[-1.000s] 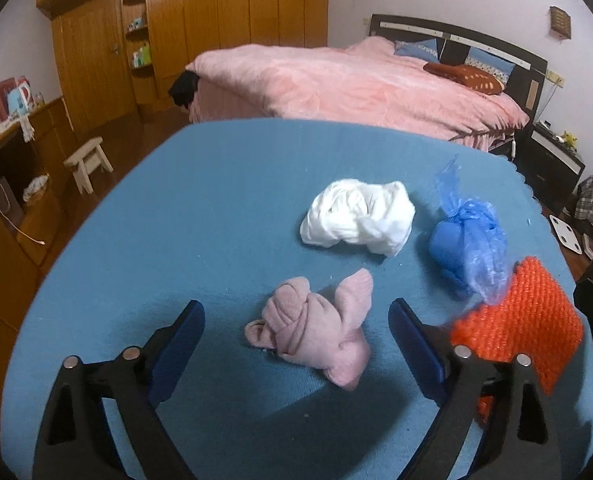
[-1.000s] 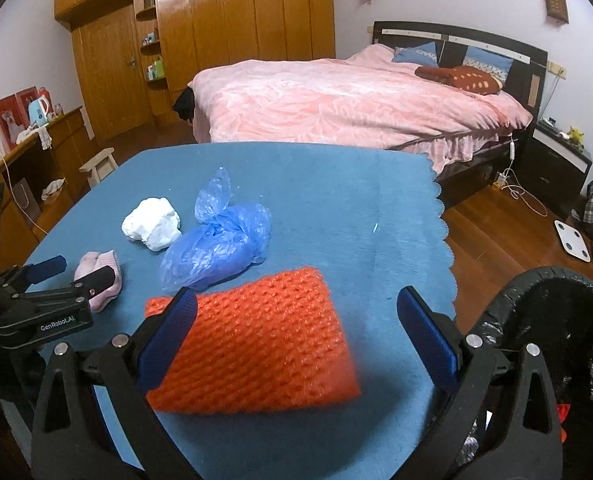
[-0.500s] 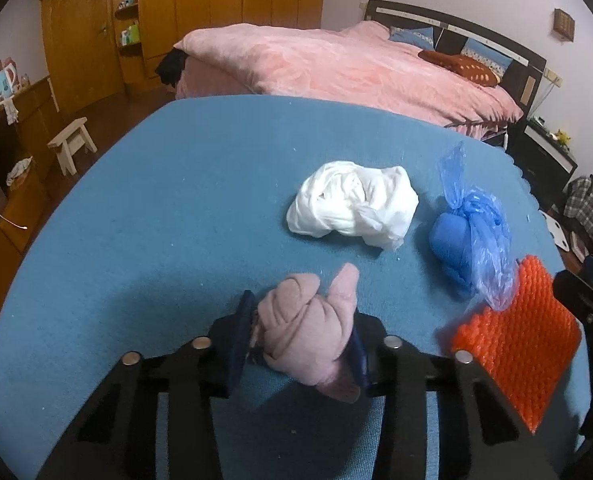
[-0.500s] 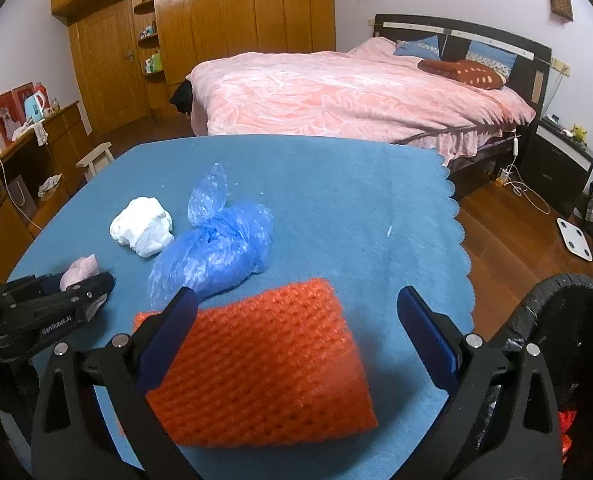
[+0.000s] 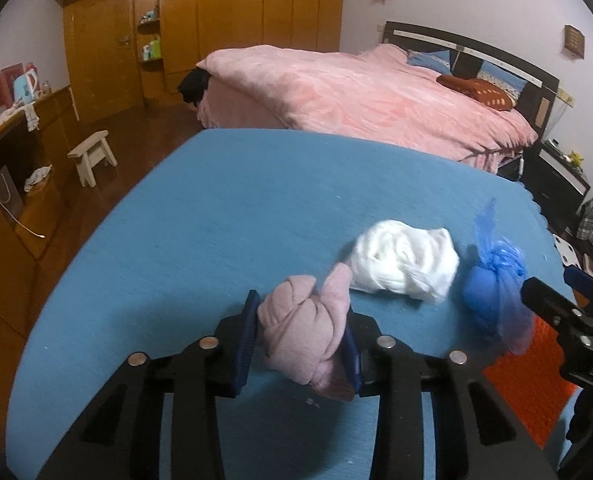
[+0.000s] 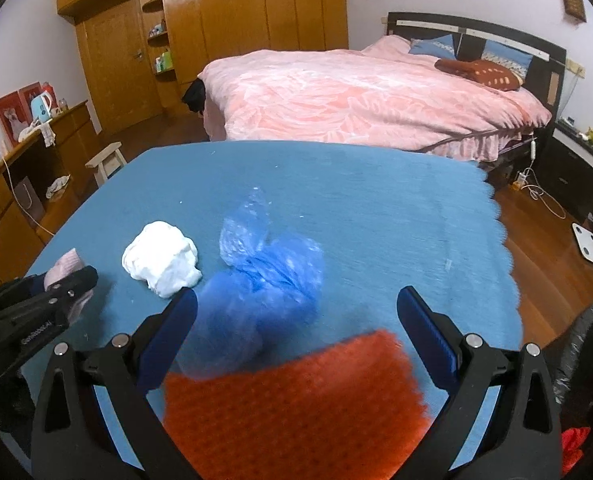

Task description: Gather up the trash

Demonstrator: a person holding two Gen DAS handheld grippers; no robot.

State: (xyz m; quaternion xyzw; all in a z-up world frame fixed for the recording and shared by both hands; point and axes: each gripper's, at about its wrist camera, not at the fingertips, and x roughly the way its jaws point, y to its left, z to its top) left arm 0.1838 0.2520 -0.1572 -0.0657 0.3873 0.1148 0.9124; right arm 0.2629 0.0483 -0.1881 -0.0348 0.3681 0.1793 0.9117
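My left gripper (image 5: 300, 336) is shut on a knotted pink cloth wad (image 5: 308, 332) and holds it lifted over the blue table (image 5: 224, 216). A white crumpled wad (image 5: 406, 262) and a knotted blue plastic bag (image 5: 496, 292) lie just beyond, with an orange bubble-wrap pad (image 5: 536, 376) at the right. My right gripper (image 6: 296, 332) is open, low over the orange pad (image 6: 296, 404), with the blue bag (image 6: 268, 284) between its fingers. The white wad (image 6: 162, 258) and the left gripper (image 6: 56, 296) with the pink wad (image 6: 66, 268) show at its left.
A black-lined trash bin (image 6: 584, 364) stands at the table's right front corner with something red inside. The table's scalloped right edge (image 6: 508, 248) drops to wood floor. A pink bed (image 6: 356, 92) and a small stool (image 6: 106, 162) stand beyond the table.
My left gripper closed on the pink wad and lifted it. My right gripper moved forward over the orange pad toward the blue bag, still open.
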